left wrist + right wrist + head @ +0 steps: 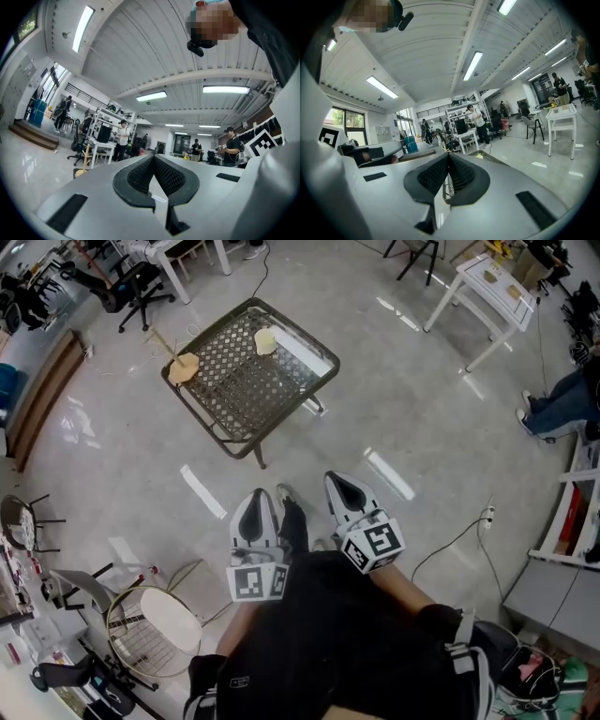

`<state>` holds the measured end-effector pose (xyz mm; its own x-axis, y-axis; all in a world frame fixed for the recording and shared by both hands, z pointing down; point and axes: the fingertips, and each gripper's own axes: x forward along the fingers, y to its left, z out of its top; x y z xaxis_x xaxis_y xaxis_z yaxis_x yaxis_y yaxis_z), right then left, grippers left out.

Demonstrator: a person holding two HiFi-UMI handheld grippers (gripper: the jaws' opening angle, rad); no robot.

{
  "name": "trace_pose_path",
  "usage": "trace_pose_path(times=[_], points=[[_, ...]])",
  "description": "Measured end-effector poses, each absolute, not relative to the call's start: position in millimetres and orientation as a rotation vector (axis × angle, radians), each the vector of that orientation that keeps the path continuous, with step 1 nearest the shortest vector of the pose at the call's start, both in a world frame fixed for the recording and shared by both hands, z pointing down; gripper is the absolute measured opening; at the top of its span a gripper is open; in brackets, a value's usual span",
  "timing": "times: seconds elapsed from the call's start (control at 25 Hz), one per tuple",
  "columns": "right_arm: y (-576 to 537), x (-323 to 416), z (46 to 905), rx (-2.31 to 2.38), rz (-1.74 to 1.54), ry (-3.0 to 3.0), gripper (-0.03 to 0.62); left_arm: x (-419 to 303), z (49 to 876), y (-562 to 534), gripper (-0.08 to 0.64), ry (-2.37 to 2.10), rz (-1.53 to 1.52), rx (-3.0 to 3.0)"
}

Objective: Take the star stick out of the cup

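A low dark mesh table (246,395) stands on the floor ahead of me. At its left corner sits a tan cup (185,367) with a thin wooden stick (161,341) leaning out to the upper left. A second tan piece (266,340) lies near the table's far edge. Both grippers hang close to my body, well short of the table. My left gripper (260,497) is shut and empty, and so is the right gripper (337,478). The left gripper view has the shut tips (153,157) and, far off, the stick (86,157). The right gripper view has the shut tips (448,155).
A white table (492,287) stands at the far right and office chairs (131,287) at the far left. A round wire-framed stool (155,629) is by my left leg. A cable (459,540) runs over the floor at right. Several people stand in the distance.
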<state>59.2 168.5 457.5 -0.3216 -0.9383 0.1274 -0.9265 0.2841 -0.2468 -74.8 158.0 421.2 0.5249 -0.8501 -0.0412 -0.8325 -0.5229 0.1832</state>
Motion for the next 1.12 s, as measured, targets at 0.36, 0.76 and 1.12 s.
trace_pose_path(times=[0.36, 0.76, 1.12], points=[[50.5, 51.3, 431.0, -1.844, -0.375, 2.504, 0.009, -75.4, 409.9, 39.5, 0.015, -1.394, -0.216, 2.618], [-50.8, 37.8, 434.5, -1.872, -0.392, 2.520, 0.009, -85.5, 416.7, -57.3, 0.015, -1.364, -0.210, 2.615], [-115.3, 53.5, 442.3, -1.823, -0.432, 2.566, 0.009, -72.5, 422.0, -105.7, 0.015, -1.429, -0.176, 2.569]])
